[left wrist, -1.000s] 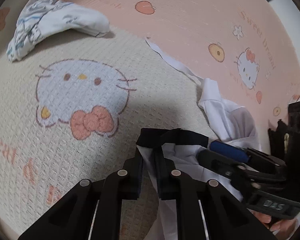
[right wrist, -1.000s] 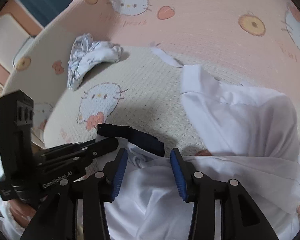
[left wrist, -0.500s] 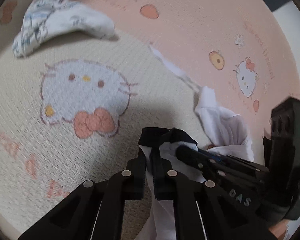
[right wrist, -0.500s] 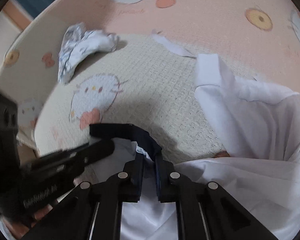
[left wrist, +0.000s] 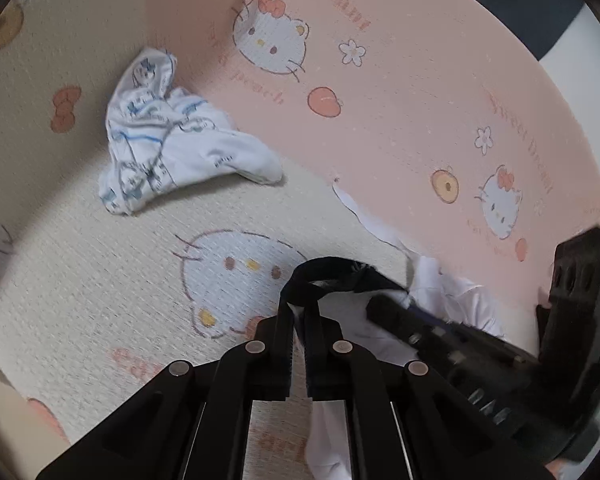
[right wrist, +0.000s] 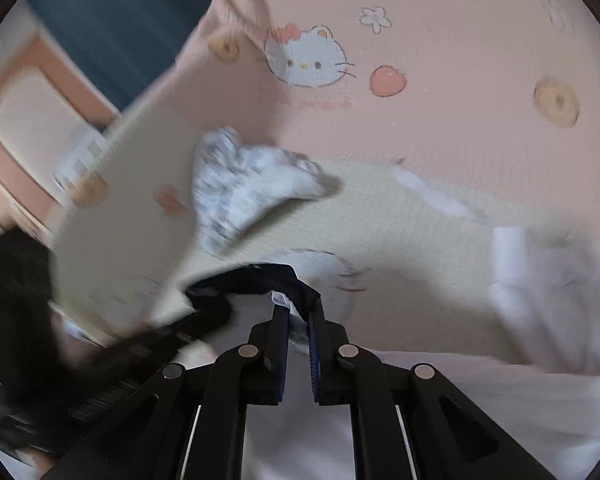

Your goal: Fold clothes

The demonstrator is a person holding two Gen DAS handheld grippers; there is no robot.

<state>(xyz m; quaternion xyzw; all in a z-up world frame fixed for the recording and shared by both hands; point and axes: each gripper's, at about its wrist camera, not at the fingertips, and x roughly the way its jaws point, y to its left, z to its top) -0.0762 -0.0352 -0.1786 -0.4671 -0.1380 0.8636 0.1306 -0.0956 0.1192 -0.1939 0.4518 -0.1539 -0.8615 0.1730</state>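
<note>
White shirt (right wrist: 480,400) w/ dark collar (left wrist: 332,280) is pinched at the collar by both your grippers: left gripper (left wrist: 299,320) clamped on it, right gripper (right wrist: 298,316) just closed on it too. Shirt hangs over the cream Hello Kitty mat (left wrist: 100,280) (printed garment (left wrist: 168,140) lies crumpled, well apart).
</note>
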